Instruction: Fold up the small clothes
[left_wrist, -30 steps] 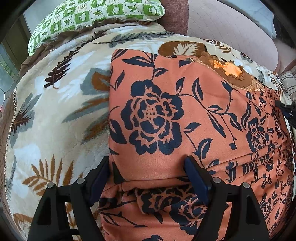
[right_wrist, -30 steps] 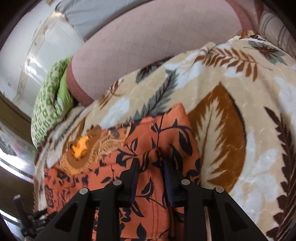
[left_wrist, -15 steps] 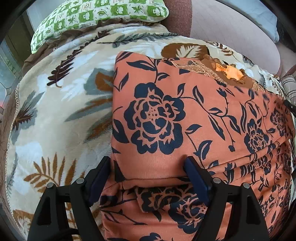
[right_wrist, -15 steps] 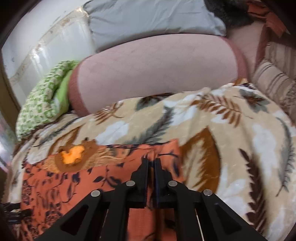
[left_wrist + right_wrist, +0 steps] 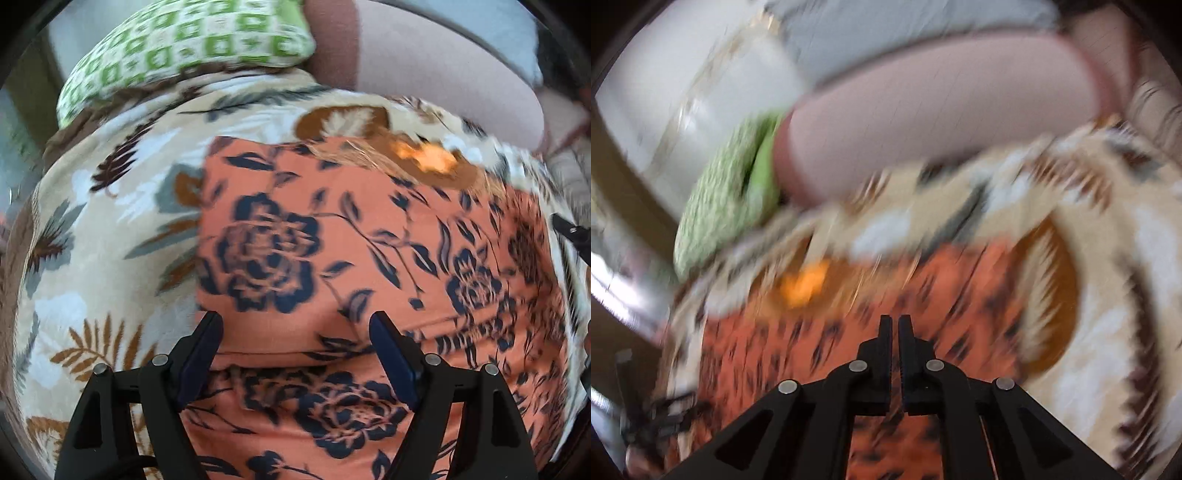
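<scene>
The right gripper [image 5: 894,325] has pulled up and back with its fingers pressed together (whether cloth sits between them I cannot tell). The left gripper [image 5: 295,332] stays spread over the one orange garment [image 5: 332,240], spread ahead on the blanket [image 5: 110,258]. Next fold seems due. One pillow [image 5: 184,44] lies beyond.

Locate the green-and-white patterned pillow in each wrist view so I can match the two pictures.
Left wrist view: the green-and-white patterned pillow lies at upper left, beyond the leaf-print beige blanket.
Right wrist view: the same pillow is at middle left, blurred, against the pink cushion.
Shared landmark: the bright orange patch at the far edge of the orange floral garment.
</scene>
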`<act>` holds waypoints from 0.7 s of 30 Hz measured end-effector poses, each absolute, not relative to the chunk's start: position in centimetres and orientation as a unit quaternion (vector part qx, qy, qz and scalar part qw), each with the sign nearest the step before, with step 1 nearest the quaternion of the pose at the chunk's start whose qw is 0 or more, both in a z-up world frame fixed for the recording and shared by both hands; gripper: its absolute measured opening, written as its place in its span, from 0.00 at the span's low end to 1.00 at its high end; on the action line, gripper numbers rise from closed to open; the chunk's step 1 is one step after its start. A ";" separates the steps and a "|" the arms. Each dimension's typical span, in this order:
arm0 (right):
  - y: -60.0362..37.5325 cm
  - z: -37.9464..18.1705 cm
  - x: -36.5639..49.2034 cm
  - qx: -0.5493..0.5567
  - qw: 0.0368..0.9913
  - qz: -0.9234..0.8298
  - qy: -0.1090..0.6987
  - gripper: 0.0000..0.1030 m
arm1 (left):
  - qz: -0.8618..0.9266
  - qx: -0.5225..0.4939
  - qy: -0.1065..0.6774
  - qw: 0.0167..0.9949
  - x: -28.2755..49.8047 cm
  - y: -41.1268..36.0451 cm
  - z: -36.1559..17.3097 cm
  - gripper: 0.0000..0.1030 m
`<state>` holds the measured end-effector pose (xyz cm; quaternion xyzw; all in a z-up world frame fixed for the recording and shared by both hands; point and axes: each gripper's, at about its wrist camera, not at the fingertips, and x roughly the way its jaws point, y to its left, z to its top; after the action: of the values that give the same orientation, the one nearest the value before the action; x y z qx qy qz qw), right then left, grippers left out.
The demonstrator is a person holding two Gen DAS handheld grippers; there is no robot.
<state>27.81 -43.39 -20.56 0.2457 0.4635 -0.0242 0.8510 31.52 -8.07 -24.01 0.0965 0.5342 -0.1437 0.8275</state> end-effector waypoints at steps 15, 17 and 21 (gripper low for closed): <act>-36.8 -10.9 16.1 0.175 0.919 -0.041 0.352 0.05 | -0.146 0.087 0.381 0.909 20.4 -10.9 -13.2 0.80; -35.8 -9.3 13.1 0.159 0.931 -0.038 0.327 0.05 | -0.136 0.082 0.350 0.923 17.4 -10.5 -11.3 0.84; -34.3 -8.0 8.1 0.169 0.937 -0.025 0.304 0.05 | -0.118 0.068 0.313 0.940 11.7 -8.7 -9.2 0.94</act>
<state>8.07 -34.28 -7.98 0.1692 0.3040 -0.0245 0.9372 11.72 -8.74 -9.19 0.0684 0.3128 -0.1176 0.9400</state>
